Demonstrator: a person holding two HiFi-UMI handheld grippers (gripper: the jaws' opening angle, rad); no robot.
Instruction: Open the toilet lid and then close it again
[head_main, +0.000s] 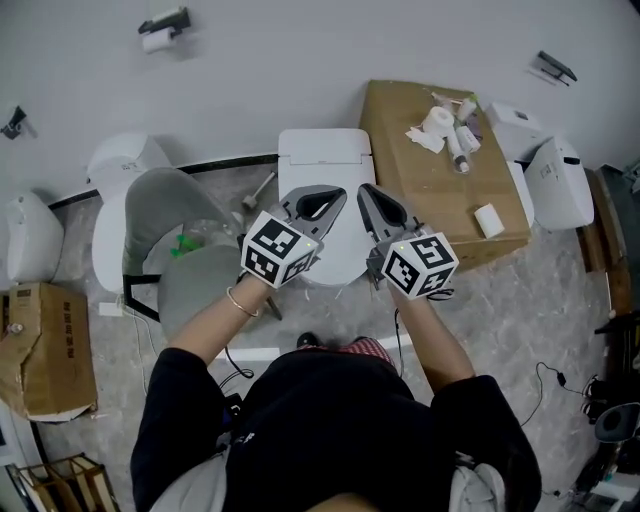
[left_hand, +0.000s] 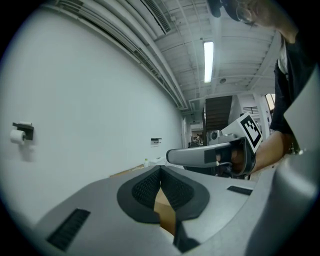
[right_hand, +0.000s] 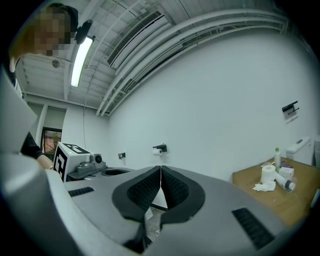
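Black-sleeved arms (head_main: 190, 390) hold the left gripper (head_main: 338, 194) and the right gripper (head_main: 366, 191) side by side over the white toilet lid (head_main: 345, 262), which lies down, shut. Both pairs of fingers are clenched on nothing. Just right of the toilet stands a cardboard box (head_main: 420, 190).

Most of the toilet lid (head_main: 345, 258) is hidden.

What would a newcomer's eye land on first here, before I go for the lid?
First, the two claws at centre: the left claw and right claw, both shut and empty, held side by side over the white toilet lid, which is down. Next, the cardboard box just right of it, littered with a toilet roll and bottles. A grey chair stands to the left.
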